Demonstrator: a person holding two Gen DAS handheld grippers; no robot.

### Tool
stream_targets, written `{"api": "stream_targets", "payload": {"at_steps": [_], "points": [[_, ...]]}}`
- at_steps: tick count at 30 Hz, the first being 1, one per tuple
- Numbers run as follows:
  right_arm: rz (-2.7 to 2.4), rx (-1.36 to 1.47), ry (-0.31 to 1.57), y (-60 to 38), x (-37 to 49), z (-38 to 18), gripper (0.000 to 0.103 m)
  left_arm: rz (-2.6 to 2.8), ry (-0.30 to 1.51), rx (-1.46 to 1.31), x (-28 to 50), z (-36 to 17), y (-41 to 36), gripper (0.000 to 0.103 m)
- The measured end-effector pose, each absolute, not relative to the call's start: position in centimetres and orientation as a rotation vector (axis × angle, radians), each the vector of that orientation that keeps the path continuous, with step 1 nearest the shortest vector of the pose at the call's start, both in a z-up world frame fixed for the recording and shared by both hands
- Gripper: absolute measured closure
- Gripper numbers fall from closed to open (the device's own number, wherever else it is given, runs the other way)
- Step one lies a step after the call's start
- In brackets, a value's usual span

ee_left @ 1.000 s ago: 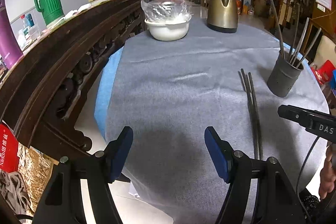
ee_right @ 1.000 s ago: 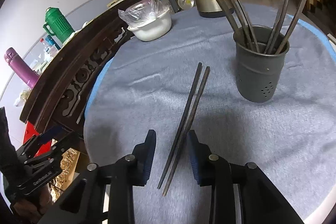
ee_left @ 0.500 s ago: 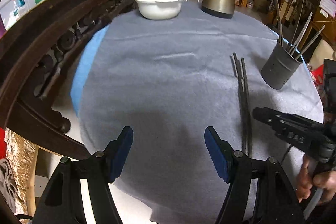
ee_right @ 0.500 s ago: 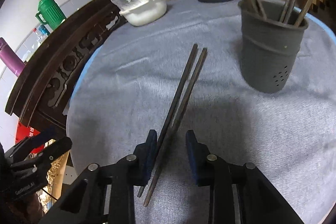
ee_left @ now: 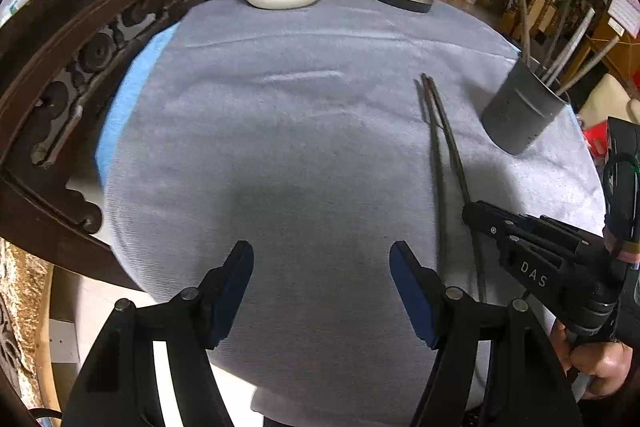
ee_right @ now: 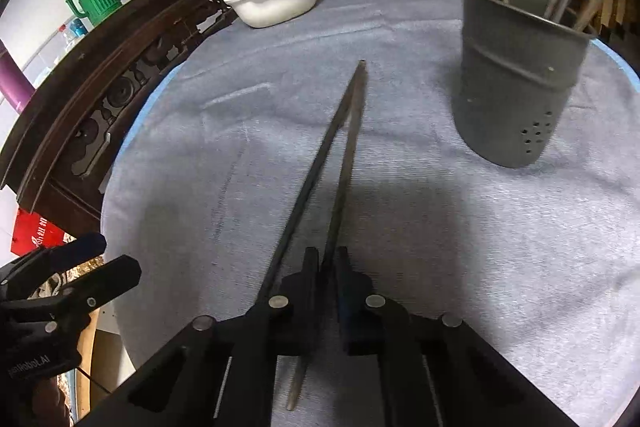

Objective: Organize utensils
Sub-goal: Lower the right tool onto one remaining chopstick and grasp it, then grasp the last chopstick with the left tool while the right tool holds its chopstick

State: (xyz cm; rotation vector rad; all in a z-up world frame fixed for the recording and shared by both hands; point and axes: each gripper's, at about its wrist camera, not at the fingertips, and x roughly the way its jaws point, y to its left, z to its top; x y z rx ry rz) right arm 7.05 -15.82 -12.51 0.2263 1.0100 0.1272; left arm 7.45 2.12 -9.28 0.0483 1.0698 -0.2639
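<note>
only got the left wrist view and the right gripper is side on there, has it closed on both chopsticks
observer: no, the right gripper is shut on one chopstick only.
operator: wheres the second one
observer: the other chopstick runs just outside the finger on the picture's left, not between the pads.
operator: where along the stick is the grip
observer: near the end closest to the camera, and a short length sticks out behind the pads.

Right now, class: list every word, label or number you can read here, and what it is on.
"DAS": on the right tool.
Mirrored white lettering on the left tool: too blurred to read.
White characters on the red packet: unreadable.
Wall sheet: too small.
</note>
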Motion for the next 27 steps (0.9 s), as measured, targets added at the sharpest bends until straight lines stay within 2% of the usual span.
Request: {"api": "stream_targets", "payload": {"at_steps": [10, 12, 17, 19, 21, 22, 23, 27], "points": [[0.078, 0.297, 1.018, -20.2, 4.5, -12.7, 0.095, -0.452, 1.117, -0.002, 7.4, -11.3, -1.9, 0.032], [0.081, 0.324, 1.022, -21.0, 3.8, -12.8, 0.095, -0.478, 1.124, -0.016, 7.8, -11.8, -2.3, 0.042], [0.096, 0.364, 1.028, -22.5, 2.9, -12.9, 0.095, -0.491, 1.102, 0.030, 8.0, -12.3, -3.5, 0.056], [0.106, 0.359, 1.027, -22.5, 2.8, -12.9, 0.095, -0.500, 1.099, 0.034, 8.0, -12.2, -3.8, 0.067], [0.111, 0.357, 1.025, -22.5, 2.7, -12.9, 0.095, -0.499, 1.094, 0.044, 8.3, -12.2, -4.0, 0.084], [0.115, 0.359, 1.023, -22.6, 2.6, -12.9, 0.095, -0.496, 1.091, 0.053, 8.2, -12.2, -4.1, 0.087], [0.120, 0.363, 1.022, -22.7, 2.5, -13.0, 0.095, -0.498, 1.091, 0.057, 8.2, -12.3, -4.1, 0.095], [0.135, 0.380, 1.030, -23.1, 2.1, -13.0, 0.095, -0.498, 1.104, 0.047, 7.7, -12.5, -3.8, 0.098]]}}
